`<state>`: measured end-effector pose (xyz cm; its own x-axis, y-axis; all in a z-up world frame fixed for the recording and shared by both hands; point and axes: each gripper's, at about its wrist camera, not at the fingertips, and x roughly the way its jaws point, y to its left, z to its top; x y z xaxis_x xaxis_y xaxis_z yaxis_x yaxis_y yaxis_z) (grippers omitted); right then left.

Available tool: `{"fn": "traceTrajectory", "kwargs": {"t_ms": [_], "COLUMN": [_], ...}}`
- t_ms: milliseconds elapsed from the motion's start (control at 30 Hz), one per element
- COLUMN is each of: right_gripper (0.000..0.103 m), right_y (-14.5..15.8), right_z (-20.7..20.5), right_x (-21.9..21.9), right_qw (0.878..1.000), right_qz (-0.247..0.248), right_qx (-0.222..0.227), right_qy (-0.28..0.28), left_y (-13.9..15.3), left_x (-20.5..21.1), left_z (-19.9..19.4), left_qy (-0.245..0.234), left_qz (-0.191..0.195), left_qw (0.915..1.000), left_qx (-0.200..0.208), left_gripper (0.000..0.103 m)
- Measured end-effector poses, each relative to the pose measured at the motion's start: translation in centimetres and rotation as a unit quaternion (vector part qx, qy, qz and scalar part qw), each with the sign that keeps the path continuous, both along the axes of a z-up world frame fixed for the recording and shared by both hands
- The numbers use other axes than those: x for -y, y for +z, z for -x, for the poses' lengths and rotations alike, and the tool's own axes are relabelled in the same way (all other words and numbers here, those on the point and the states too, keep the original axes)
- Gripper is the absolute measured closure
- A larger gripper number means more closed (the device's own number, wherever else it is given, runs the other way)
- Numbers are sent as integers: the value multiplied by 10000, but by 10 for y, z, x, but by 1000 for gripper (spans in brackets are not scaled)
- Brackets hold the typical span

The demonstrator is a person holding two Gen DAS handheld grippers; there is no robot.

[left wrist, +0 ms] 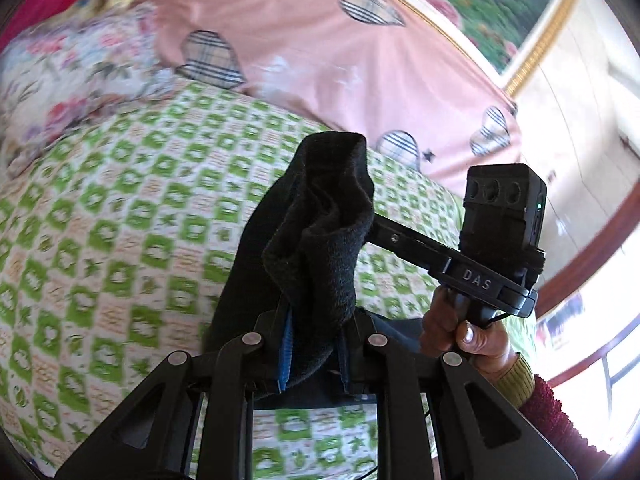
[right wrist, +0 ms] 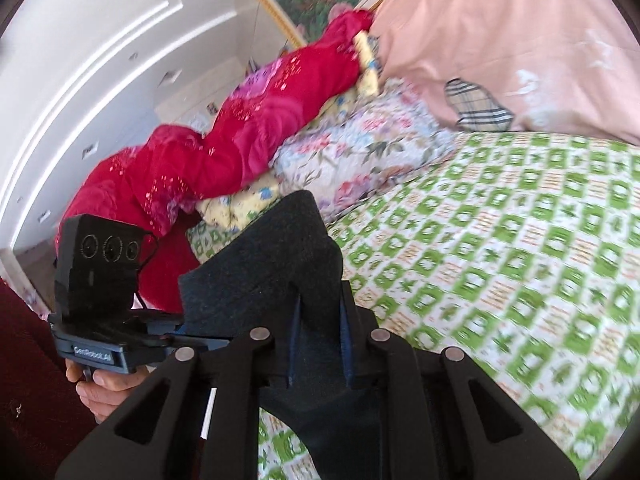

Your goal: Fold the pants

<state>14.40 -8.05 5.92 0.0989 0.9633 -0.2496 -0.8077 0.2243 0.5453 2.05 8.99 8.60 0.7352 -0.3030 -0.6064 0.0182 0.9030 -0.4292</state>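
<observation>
The dark pants [left wrist: 320, 232] hang lifted above the green-checked bedspread [left wrist: 120, 240]. My left gripper [left wrist: 314, 344] is shut on a bunched edge of the pants, which stick up past its fingers. In the left wrist view the right gripper [left wrist: 476, 276] is close on the right, its tip hidden in the same fabric. My right gripper [right wrist: 320, 336] is shut on another part of the pants [right wrist: 280, 264], held above the bedspread [right wrist: 500, 260]. The left gripper's body [right wrist: 100, 320] shows at the lower left.
A pink quilt with plaid hearts [left wrist: 320, 40] lies along the far side. A floral pillow [right wrist: 360, 148] and a red blanket [right wrist: 248, 132] are heaped at the head of the bed. A framed picture [left wrist: 500, 12] hangs on the wall.
</observation>
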Motion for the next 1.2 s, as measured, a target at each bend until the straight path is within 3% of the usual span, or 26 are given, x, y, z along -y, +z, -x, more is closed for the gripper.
{"fn": "traceTrajectory", "kwargs": {"t_ms": [500,967,1067,1100,1200], "right_gripper": [85,85,84,79,79], "right_y": [-56,-100,-106,-107,-108], "right_z": [12,22,27,29,38], "right_x": [114,155,162,165,175], "right_qw": [9930,9828,9794,9765,9679], "right_qz": [-312,-186,-73,51,269], "right_qx": [-544,-997,-1092,-1107,-1089], "right_qy": [-1000,-1541,-1698,-1847,-2249], "left_y": [-31,-70,-75,-78,-82], "left_x": [118,173,178,179,185], "left_z": [-25,-38,-39,-39,-37], "left_qy": [-1081,-1470,-1569,-1604,-1756], "left_qz": [-663,-1275,-1264,-1234,-1237], "left_qw": [9916,9799,9785,9784,9759], "left_qx": [-262,-429,-439,-422,-385], "left_gripper": [85,85,82,77,67]}}
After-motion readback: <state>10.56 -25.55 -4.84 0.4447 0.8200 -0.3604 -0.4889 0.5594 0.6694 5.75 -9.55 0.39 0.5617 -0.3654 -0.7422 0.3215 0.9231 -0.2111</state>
